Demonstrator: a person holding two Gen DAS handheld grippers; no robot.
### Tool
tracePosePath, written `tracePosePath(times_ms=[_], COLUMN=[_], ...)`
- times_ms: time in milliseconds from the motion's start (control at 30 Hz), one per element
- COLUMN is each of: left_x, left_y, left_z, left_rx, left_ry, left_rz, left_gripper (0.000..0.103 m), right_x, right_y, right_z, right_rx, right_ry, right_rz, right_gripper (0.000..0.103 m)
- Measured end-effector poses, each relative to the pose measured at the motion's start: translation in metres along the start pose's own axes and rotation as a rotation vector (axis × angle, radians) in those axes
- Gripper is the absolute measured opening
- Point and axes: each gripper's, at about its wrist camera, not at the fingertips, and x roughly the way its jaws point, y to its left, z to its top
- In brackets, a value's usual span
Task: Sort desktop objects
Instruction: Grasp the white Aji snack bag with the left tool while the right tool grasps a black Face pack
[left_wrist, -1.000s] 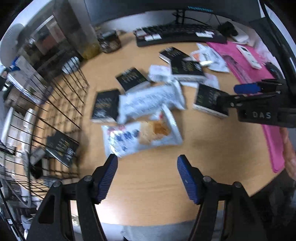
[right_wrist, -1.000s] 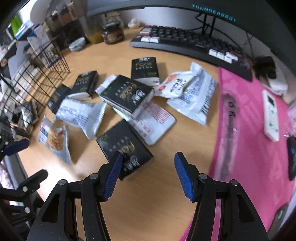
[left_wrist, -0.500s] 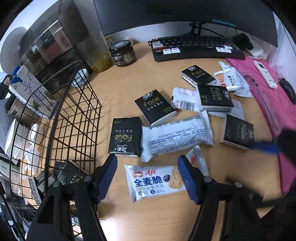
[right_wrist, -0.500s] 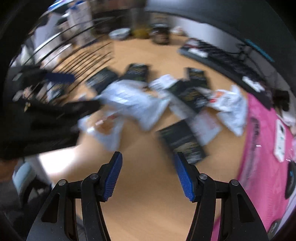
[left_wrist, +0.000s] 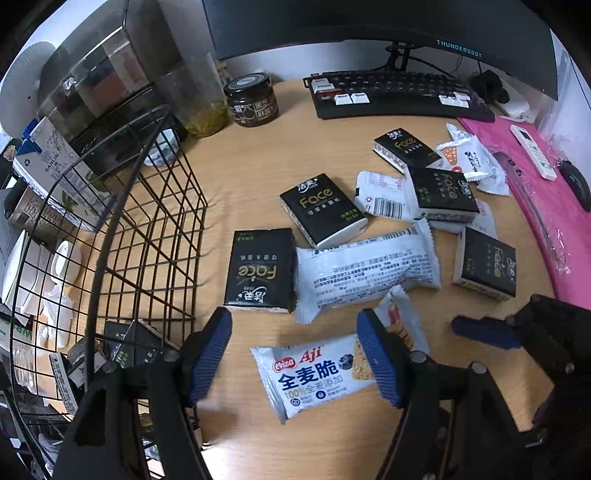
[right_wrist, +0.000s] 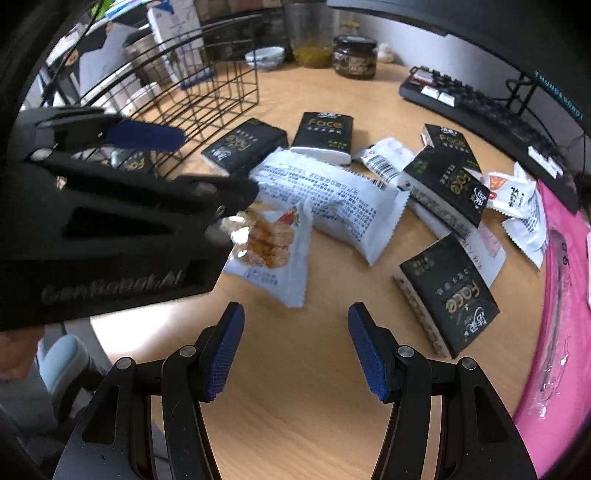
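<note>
Several black "Face" tissue packs and white snack bags lie scattered on the wooden desk. My left gripper (left_wrist: 295, 354) is open, just above the blue-lettered Aji cracker bag (left_wrist: 314, 373); it also shows at the left of the right wrist view (right_wrist: 207, 177). A tissue pack (left_wrist: 260, 271) and a long white bag (left_wrist: 365, 267) lie just beyond the left gripper. My right gripper (right_wrist: 295, 350) is open and empty over bare desk, with the cracker bag (right_wrist: 273, 251) ahead and a tissue pack (right_wrist: 448, 295) to its right. A black wire basket (left_wrist: 147, 236) holding tissue packs stands at the left.
A keyboard (left_wrist: 391, 96) and monitor stand at the back, with a dark jar (left_wrist: 253, 99) and clear containers at the back left. A pink mat (left_wrist: 546, 206) with a remote and a mouse lies along the right. Boxes and papers sit behind the basket.
Both grippers swung left: the left view now looks over the basket and cracker bag, and the right gripper moved from the tissue pack toward the cracker bag. Both stayed open.
</note>
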Motion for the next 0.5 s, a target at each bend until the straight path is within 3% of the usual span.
tracePosePath(times_ms=[167, 367, 500], left_x=[0.002, -0.003, -0.023], left_y=[-0.003, 0.004, -0.003], left_z=[-0.006, -0.012, -0.015], left_rx=[0.000, -0.043, 0.005], left_ry=[0.020, 0.030, -0.005], left_rz=[-0.008, -0.032, -0.048], left_gripper=[0.076, 0.076, 0.076], right_x=[0.003, 0.000, -0.018], right_y=[-0.024, -0.023, -0.036], right_z=[0.012, 0.016, 0.007], right_rx=[0.094, 0.051, 0.040], right_ry=[-0.058, -0.060, -0.029], right_rz=[0.009, -0.004, 0.021], right_gripper=[0.060, 0.060, 0.060])
